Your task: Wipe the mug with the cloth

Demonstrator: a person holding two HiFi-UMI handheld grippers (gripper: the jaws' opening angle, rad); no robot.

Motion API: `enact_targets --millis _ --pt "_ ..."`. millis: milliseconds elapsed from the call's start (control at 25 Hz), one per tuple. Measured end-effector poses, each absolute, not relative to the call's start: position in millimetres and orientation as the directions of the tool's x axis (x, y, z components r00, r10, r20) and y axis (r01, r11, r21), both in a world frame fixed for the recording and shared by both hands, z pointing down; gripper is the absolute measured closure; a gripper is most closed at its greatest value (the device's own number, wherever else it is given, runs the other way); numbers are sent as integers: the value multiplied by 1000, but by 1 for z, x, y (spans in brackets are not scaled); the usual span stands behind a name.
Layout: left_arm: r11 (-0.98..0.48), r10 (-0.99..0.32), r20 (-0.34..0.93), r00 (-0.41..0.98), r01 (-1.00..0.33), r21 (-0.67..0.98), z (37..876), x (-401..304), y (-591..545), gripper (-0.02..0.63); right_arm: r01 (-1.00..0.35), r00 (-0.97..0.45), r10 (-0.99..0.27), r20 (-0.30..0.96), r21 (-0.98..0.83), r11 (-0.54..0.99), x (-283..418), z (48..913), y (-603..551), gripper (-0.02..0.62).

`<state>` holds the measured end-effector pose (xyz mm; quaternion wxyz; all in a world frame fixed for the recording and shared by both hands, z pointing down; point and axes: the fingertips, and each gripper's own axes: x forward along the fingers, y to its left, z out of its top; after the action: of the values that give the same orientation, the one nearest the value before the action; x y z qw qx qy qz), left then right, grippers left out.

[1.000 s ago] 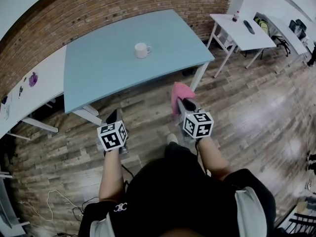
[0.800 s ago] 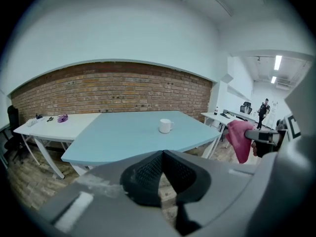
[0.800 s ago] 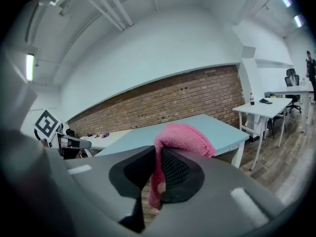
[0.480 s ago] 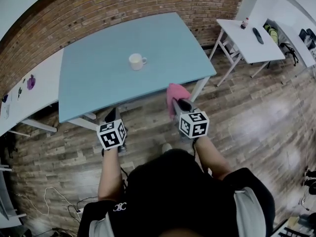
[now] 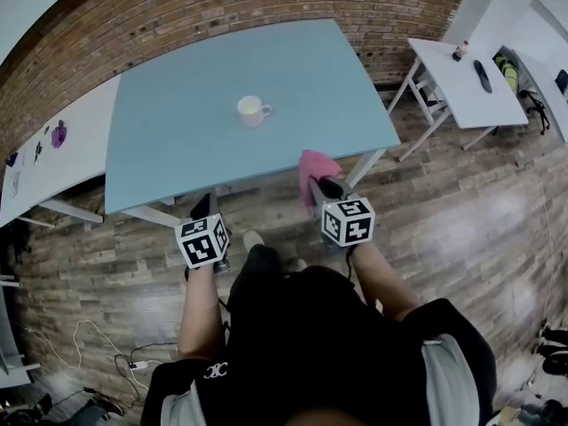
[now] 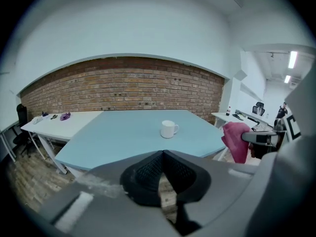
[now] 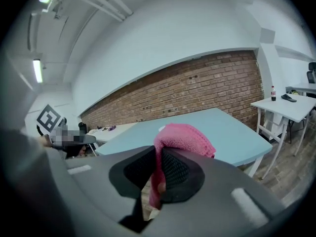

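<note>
A white mug [image 5: 253,110] stands upright near the middle of the light blue table [image 5: 177,149], its handle to the right; the left gripper view has the mug [image 6: 169,129] too. My right gripper [image 5: 316,187] is shut on a pink cloth [image 5: 316,170] [image 7: 182,138] that bunches over its tips, just short of the table's near edge. My left gripper [image 5: 203,207] [image 6: 161,157] is shut and holds nothing, also short of that edge. Both are well away from the mug.
A brick wall [image 5: 222,11] runs behind the table. A white table [image 5: 53,162] with small items adjoins at the left, and another white table [image 5: 466,82] with a bottle stands at the right. Cables [image 5: 98,344] lie on the wooden floor.
Both grippers have moved forward toward the blue table's near edge, the cloth still in the right one. The mug has stayed where it was on the table.
</note>
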<state>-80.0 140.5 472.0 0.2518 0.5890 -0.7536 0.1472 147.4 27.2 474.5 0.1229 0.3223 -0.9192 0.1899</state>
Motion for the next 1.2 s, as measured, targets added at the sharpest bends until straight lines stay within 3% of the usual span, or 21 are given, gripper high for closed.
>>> enact_targets --millis 1200 --pt "175 -813 578 -72 -977 125 506 -196 -35 598 -641 -726 -496 476 -208 739 25 503 -117 558"
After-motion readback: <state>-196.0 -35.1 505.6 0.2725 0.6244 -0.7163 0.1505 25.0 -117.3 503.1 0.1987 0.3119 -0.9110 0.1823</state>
